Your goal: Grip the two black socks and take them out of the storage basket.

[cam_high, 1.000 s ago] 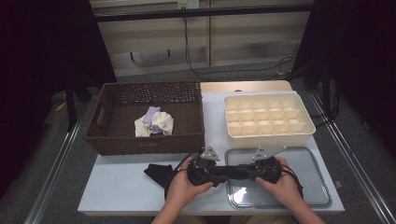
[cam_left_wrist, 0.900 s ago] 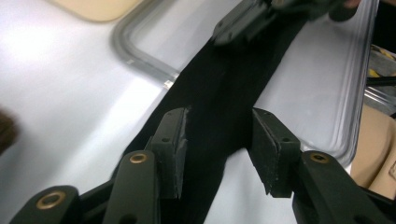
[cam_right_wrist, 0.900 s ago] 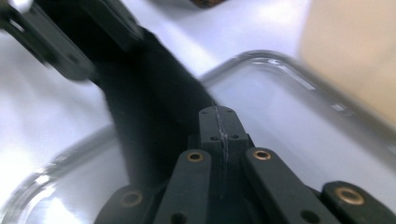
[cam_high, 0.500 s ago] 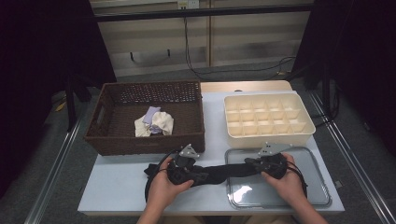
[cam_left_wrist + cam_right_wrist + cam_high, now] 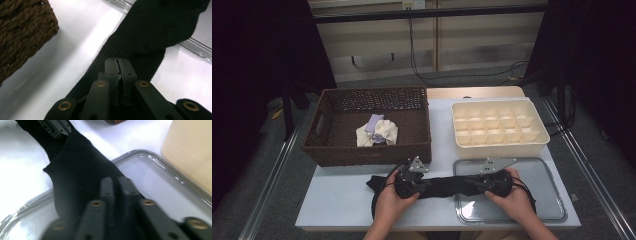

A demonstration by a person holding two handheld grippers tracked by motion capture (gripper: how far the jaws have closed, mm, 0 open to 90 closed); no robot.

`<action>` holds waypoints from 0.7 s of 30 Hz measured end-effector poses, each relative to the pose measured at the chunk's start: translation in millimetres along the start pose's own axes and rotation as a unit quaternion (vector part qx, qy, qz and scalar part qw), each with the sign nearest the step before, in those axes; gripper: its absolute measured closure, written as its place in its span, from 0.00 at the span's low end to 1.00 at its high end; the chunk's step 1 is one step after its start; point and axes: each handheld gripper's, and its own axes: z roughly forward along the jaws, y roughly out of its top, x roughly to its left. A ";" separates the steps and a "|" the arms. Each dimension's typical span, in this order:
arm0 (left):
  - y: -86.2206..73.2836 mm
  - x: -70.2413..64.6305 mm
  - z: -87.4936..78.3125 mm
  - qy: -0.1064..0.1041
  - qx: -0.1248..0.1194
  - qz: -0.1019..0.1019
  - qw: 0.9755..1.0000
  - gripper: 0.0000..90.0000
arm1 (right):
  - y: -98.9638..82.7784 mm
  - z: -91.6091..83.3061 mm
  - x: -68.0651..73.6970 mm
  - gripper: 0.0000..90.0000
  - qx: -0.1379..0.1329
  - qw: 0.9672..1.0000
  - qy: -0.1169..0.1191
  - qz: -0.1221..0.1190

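Your left tool point(image 5: 424, 186) has just been closing and now pinches the black sock point(image 5: 447, 184); your right tool point(image 5: 474, 182) pinches its other end. The sock stretches along the tabletop's point(image 5: 337, 200) near edge, bare room at 9 o'clock. At 11 the wicker basket point(image 5: 412, 145) holds crumpled cloths point(image 5: 377, 131); at 1 the divided tray's point(image 5: 499, 148) compartments hold nothing; the clear lid point(image 5: 542, 200) lies under your right hand.

Left tool point(image 5: 424, 186), right tool point(image 5: 469, 183): both clamped.

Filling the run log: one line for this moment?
left gripper: just closed on black sock | right gripper: shut on sock | over clear tray
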 end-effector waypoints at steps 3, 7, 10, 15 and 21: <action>-1.2 2.1 -2.3 0.000 -0.015 -0.021 1.000 0.83 | -1.6 -3.4 -3.8 1.00 0.001 1.000 -0.008 0.005; -2.4 3.7 -13.1 0.015 -0.022 -0.031 0.999 0.73 | -5.2 -6.8 -7.5 1.00 -0.004 1.000 -0.011 0.019; -5.5 9.2 -23.6 0.031 -0.024 -0.048 0.998 0.72 | -6.3 -9.2 -7.5 1.00 -0.002 1.000 -0.017 0.017; -15.4 17.9 -25.2 0.032 -0.011 -0.065 0.997 0.74 | -8.2 -10.5 -10.9 1.00 -0.007 1.000 -0.017 0.025; -17.0 17.1 -22.1 0.046 0.004 -0.050 0.998 0.76 | -6.1 -9.2 -11.8 1.00 -0.007 1.000 -0.019 0.019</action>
